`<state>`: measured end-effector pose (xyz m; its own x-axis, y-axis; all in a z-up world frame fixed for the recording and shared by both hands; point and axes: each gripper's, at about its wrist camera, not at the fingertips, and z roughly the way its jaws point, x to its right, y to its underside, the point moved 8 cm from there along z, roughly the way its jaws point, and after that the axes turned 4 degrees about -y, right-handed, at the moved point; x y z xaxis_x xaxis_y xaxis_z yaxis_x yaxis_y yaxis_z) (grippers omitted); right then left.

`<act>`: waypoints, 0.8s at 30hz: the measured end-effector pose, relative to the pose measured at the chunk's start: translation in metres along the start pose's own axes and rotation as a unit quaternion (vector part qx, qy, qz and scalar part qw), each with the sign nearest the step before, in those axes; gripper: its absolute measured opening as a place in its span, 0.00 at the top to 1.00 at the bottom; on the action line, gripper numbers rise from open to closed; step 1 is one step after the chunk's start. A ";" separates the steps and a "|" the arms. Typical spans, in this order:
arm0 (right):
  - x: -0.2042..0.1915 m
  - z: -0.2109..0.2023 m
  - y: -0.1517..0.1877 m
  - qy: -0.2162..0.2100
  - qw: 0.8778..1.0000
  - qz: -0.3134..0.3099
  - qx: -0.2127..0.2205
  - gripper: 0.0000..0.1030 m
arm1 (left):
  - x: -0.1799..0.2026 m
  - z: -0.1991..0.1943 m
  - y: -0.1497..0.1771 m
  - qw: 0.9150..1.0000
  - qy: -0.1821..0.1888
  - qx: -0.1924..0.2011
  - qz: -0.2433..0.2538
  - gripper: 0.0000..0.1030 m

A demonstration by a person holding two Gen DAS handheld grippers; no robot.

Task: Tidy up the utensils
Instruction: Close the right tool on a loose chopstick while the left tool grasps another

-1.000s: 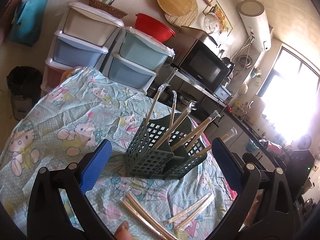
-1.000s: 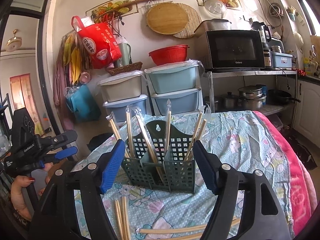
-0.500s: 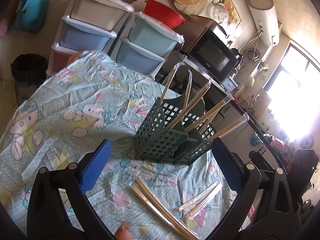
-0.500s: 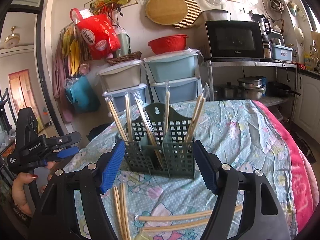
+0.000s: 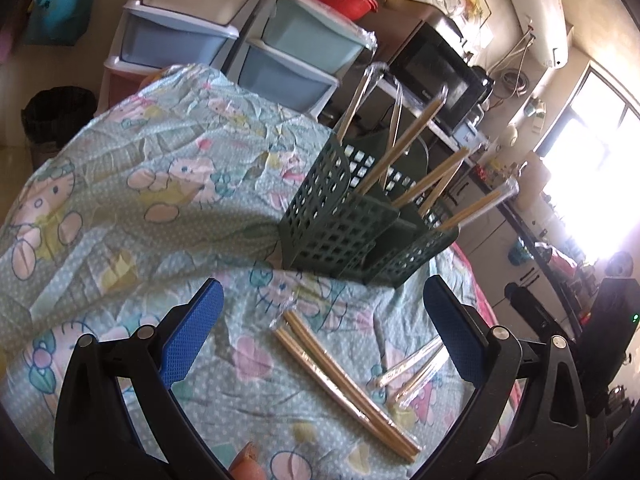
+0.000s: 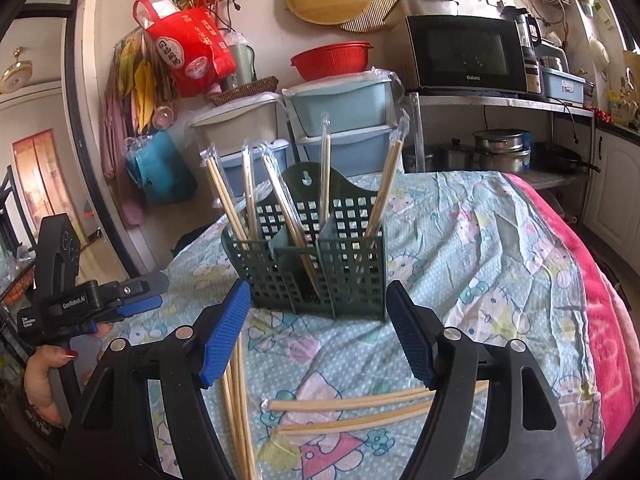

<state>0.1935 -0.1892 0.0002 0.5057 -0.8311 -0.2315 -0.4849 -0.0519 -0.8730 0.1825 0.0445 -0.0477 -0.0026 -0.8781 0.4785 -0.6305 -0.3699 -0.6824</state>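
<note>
A dark green slotted utensil holder (image 5: 356,228) (image 6: 320,264) stands on the cloth-covered table, with several plastic-wrapped chopstick pairs (image 6: 326,176) upright in its compartments. More wrapped chopsticks lie flat on the cloth: one long pair (image 5: 344,388) and a clear-wrapped pair (image 5: 412,368) in the left wrist view, and two crossways pairs (image 6: 352,412) plus a lengthways pair (image 6: 238,400) in the right wrist view. My left gripper (image 5: 324,340) hangs open above the lying chopsticks, holding nothing. My right gripper (image 6: 318,340) is open too, in front of the holder, empty.
The table (image 5: 120,200) wears a light blue cartoon-print cloth with a pink blanket edge (image 6: 600,280) on the right. Plastic drawer units (image 6: 340,120), a microwave (image 6: 464,56) and pots stand behind. A hand holds the other gripper (image 6: 92,300) at left.
Both grippers have sunk and tipped down toward the table, so the holder sits higher in both views and more of the lying chopsticks shows. Jaws have stayed as wide as before.
</note>
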 end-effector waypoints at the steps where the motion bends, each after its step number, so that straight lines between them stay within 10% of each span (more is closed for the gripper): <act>1: 0.000 0.000 0.001 0.000 1.000 0.000 -0.002 0.34 | 0.000 0.002 0.002 1.000 0.000 -0.003 0.001 0.10; 24: 0.019 0.000 0.036 0.021 0.999 0.013 -0.042 0.34 | 0.002 0.028 0.047 0.998 -0.006 -0.066 0.019 0.10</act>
<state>0.1853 -0.2070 -0.0354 0.4616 -0.8556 -0.2341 -0.5571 -0.0742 -0.8271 0.1750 0.0167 -0.0941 -0.0190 -0.8948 0.4461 -0.7274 -0.2937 -0.6201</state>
